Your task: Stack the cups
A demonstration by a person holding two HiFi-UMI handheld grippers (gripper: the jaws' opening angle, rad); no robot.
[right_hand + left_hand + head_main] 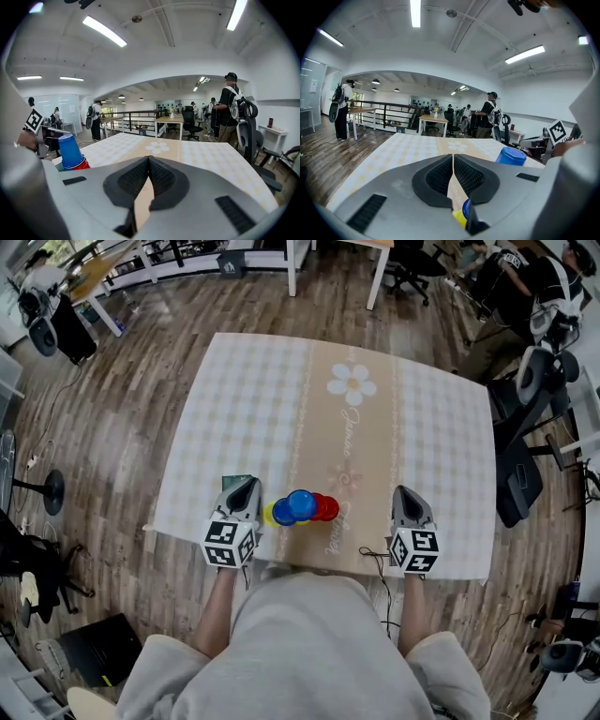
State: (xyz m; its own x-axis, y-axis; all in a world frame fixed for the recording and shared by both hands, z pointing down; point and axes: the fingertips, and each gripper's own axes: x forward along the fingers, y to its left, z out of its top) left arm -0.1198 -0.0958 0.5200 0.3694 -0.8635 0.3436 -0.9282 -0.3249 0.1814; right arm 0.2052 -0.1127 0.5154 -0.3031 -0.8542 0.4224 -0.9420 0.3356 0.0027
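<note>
Cups [300, 507] cluster at lower centre of the head view, yellow, blue and red touching, close to the bottom edge of the tabletop [441, 427]. I hold the left gripper [246, 489] and right gripper [406, 495] either side of them. Both sets of jaws are pressed together on nothing, placed, I judge, so either can reach in. A blue cup [71, 149] seems to sit on a red cup [83, 163].

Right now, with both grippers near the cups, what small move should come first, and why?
Probably open the left gripper: its jaws are closed on nothing, and the yellow cup is the nearest cup to it.
</note>
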